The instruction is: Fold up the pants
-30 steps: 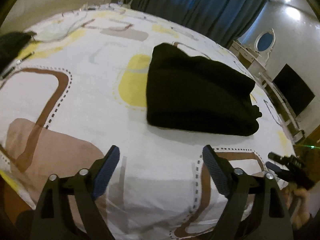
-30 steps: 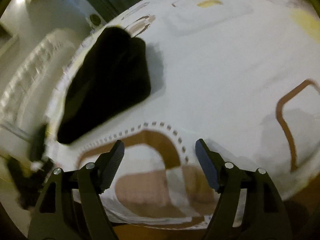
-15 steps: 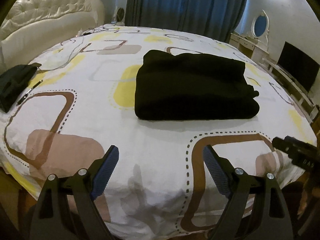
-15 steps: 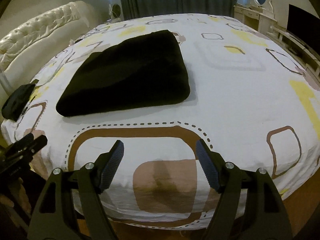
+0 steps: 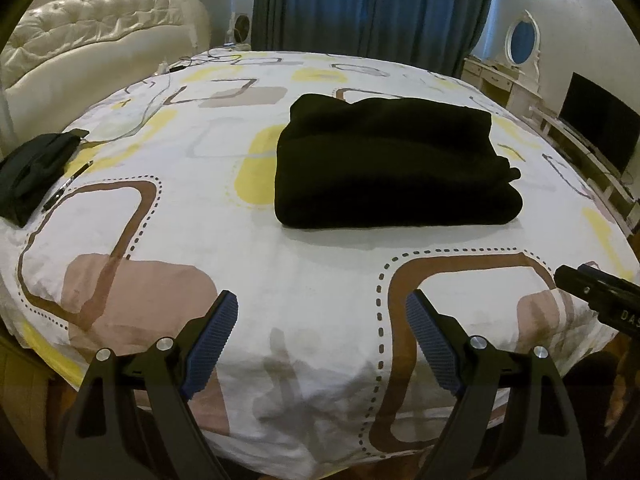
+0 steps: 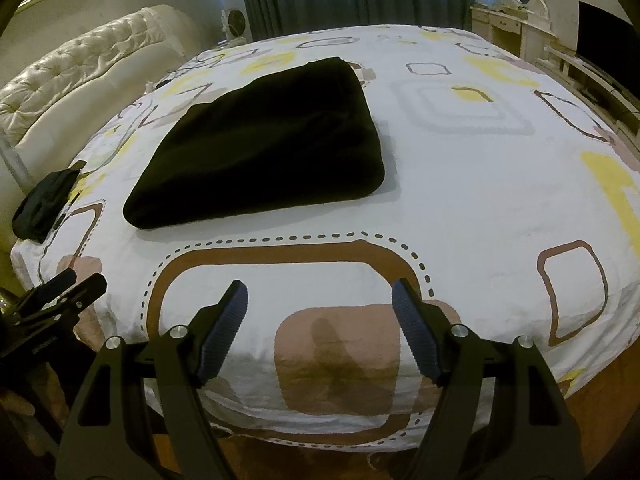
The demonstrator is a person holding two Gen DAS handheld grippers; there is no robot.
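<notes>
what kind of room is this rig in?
Almost certainly a bedroom: a round bed with a patterned sheet, a tufted cream headboard, and a dressing table with an oval mirror beside blue curtains. Folded black pants lie on the bed.

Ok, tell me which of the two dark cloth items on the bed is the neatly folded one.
The large black pants mid-bed, a flat folded rectangle. The smaller dark bundle at the left edge is crumpled.
</notes>
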